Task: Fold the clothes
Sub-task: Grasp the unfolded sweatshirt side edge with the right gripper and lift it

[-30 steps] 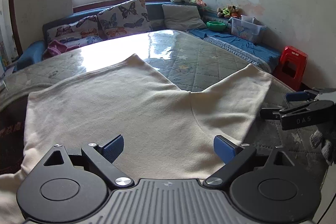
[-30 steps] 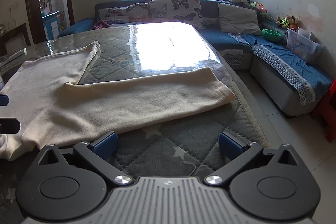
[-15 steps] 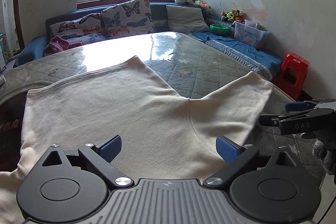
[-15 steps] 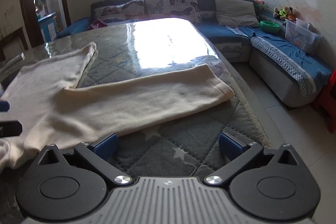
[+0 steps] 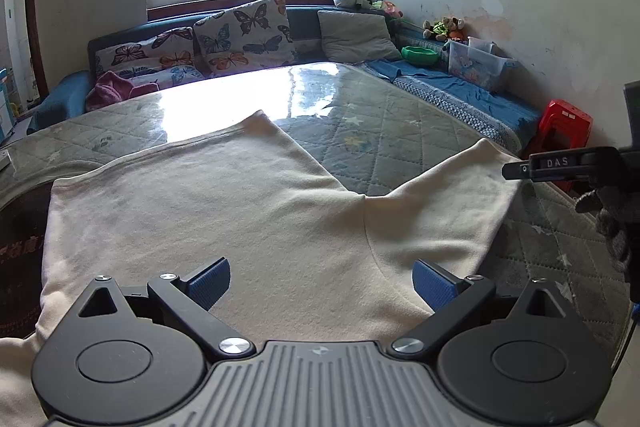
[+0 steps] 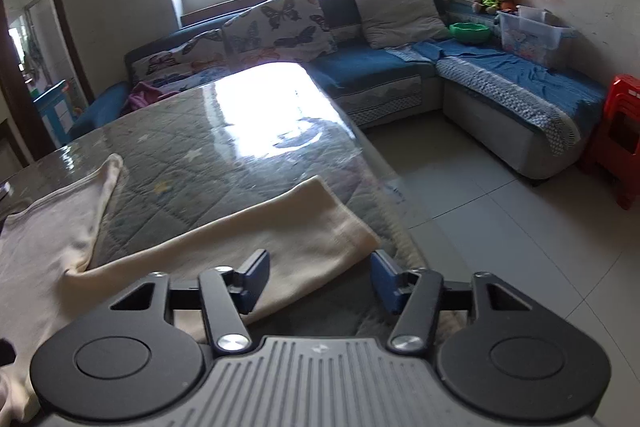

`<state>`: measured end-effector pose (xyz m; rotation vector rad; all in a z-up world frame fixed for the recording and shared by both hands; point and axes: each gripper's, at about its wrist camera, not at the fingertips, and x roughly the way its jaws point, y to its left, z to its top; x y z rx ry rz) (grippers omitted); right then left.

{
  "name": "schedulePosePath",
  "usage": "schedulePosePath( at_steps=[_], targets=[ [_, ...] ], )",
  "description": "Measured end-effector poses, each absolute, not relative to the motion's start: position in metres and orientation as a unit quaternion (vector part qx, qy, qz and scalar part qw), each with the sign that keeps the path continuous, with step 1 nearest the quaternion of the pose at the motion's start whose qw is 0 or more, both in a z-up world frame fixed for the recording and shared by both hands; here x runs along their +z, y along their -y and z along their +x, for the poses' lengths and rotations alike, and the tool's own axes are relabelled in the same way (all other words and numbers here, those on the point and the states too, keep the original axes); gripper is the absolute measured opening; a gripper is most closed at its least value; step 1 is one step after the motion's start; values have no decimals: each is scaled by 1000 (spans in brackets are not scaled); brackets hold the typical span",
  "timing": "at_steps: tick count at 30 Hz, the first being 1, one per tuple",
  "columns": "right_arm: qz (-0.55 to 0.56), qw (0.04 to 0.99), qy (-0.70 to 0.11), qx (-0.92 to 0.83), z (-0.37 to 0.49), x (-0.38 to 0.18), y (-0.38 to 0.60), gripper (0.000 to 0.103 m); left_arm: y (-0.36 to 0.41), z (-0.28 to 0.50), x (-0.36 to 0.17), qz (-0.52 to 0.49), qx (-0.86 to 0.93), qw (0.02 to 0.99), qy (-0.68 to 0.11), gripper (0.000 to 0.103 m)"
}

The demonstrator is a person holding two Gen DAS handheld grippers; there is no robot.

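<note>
While one glossy quilted surface point(image 5: 380, 147) fills the room's middle, a single cream garment point(image 5: 240, 227) lies flat on it, soft and fleecy, two sleeves fanning outward. The right claw point(image 6: 320, 281) has swung toward the nearer sleeve point(image 6: 288, 227) since a second ago, its two blue ribbed pads spread over the cuff. The left claw point(image 5: 320, 279) hovers spread above the garment's body, gripping nothing.

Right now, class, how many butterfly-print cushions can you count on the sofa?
2: the butterfly cushion upright at the sofa's back, and another lower to its left. More may be hidden.
</note>
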<state>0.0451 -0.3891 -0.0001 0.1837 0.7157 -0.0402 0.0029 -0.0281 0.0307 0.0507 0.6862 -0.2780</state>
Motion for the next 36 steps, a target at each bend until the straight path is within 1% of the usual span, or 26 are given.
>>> schedulePosePath(
  at_steps=[2, 4, 5, 6, 7, 8, 11, 17, 24, 31, 36],
  targets=[
    [87, 932, -352, -29, 48, -2, 390, 38, 29, 4, 30, 25, -136, 931, -337, 99],
    [77, 933, -349, -39, 49, -4, 389, 32, 30, 6, 29, 26, -136, 931, -339, 100],
    [78, 934, -347, -41, 49, -4, 390, 26, 31, 7, 29, 28, -136, 930, -339, 100],
    [80, 935, -344, -41, 49, -5, 391, 22, 32, 7, 28, 29, -137, 930, -340, 100],
    [82, 935, -342, -42, 49, -6, 393, 14, 33, 8, 28, 31, -137, 930, -341, 100],
    [84, 936, -339, -43, 49, -6, 394, 9, 34, 8, 27, 32, -137, 929, -342, 99],
    [102, 940, -322, -40, 46, -6, 400, 6, 35, 9, 25, 35, -137, 928, -345, 99],
    [106, 955, -273, -32, 35, 13, 406, 4, 40, 13, 19, 43, -138, 925, -351, 99],
    [108, 957, -270, -24, 35, 18, 406, 4, 47, 15, 12, 56, -142, 922, -355, 99],
    [90, 968, -232, 20, 26, 61, 388, 4, 24, 0, 29, 34, -137, 931, -336, 99],
    [64, 974, -204, 76, 18, 98, 355, 4, -10, -19, 39, 11, -105, 941, -321, 98]
  ],
)
